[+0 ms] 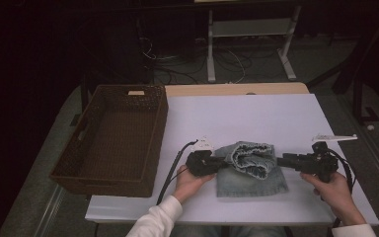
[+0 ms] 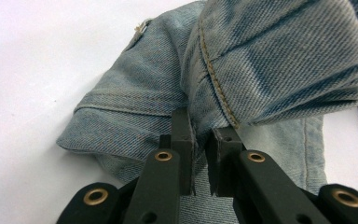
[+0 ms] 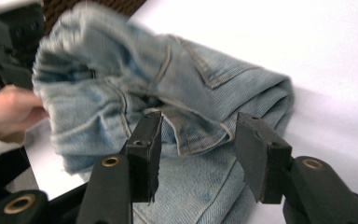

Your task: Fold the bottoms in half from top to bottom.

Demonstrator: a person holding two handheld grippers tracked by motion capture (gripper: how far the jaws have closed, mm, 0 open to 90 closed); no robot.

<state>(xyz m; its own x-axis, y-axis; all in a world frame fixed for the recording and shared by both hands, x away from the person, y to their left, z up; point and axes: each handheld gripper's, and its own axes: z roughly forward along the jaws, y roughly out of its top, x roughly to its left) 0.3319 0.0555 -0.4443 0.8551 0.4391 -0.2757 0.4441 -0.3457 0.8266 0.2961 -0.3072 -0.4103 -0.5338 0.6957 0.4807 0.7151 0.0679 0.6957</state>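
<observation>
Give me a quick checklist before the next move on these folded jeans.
1. Left gripper clamped on the denim edge: ok, jaws pinch a fold of the jeans.
2. Right gripper free of the cloth: ok, jaws stand apart, pads off the denim.
3. Jeans lying wholly on the table: ok.
4. Fold neat: not ok, the upper layer bunches up.
5. Basket within reach at the left: ok.
6. Basket empty: cannot tell fully, interior is dark.
</observation>
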